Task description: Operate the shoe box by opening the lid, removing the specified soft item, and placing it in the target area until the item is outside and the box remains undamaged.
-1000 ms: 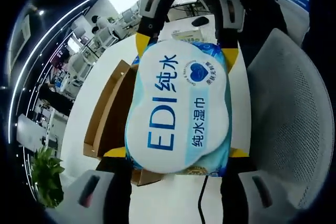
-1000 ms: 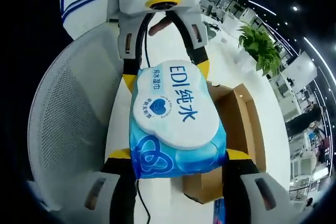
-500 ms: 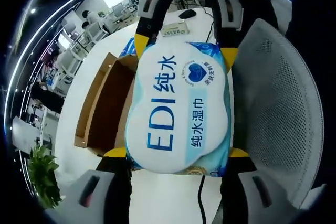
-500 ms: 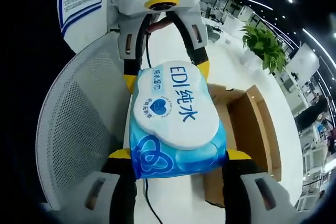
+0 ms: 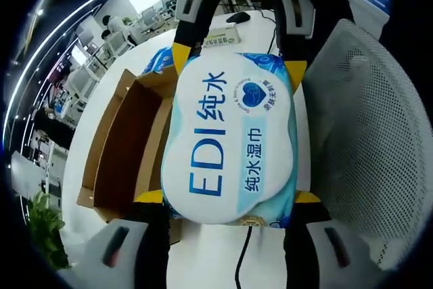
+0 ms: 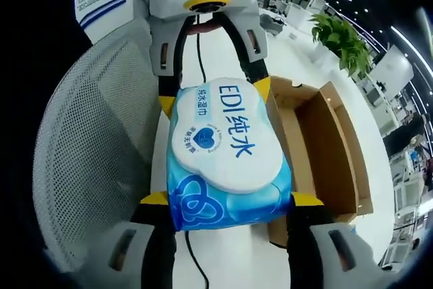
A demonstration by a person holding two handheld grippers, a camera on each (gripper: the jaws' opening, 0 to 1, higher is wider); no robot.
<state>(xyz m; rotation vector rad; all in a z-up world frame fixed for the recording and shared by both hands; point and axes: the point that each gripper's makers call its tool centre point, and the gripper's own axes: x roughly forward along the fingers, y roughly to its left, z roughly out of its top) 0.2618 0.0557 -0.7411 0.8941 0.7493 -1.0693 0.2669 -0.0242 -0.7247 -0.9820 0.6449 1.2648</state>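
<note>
Since a second ago, more of the open brown cardboard shoe box (image 5: pixel 128 147) shows beside the fingers. Both grippers, left (image 5: pixel 230 197) and right (image 6: pixel 230 201), pinch the blue-and-white soft wet-wipes pack (image 6: pixel 226 150) end to end, clear above the white worktop (image 5: pixel 223 262); removal looks complete, placement remains.

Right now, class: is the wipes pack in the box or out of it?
Out. Both tools hold the pack by its ends above the table, beside the open box.
</note>
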